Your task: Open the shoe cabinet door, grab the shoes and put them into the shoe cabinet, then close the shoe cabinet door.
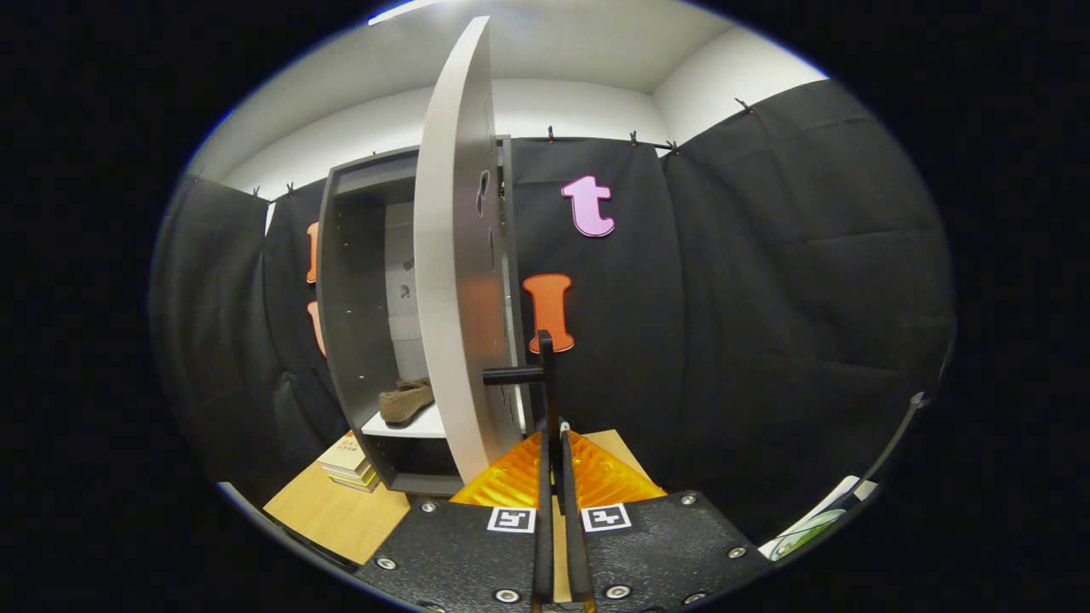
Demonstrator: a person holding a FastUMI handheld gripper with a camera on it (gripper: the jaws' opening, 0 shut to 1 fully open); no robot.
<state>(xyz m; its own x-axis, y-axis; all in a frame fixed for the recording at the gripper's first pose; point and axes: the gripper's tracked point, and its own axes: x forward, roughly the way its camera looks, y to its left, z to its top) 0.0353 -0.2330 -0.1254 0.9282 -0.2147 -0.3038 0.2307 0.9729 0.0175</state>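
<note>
Gripper (pixel 553 451) fingers pressed nearly together, pinching thin black door handle (pixel 545 375) edge-on between them. Gripper level, pointing straight ahead at handle. Shoe cabinet door (pixel 456 281) swung open, edge toward camera, handle projecting from its right face. Shoe cabinet (pixel 341 298) just left behind door; brown shoe (pixel 406 398) on white shelf (pixel 421 423) inside. Stacked books (pixel 347 461) on wooden tabletop (pixel 332 511) beside cabinet base.

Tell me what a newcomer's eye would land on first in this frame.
First the cabinet door, swung open edge-on and standing tall right ahead of the fingers. Its dark handle sits in the gripper, whose fingers are closed on it. Then, past the door, a brown shoe resting on the white shelf inside the shoe cabinet, with a stack of books beside the cabinet's base.
</note>
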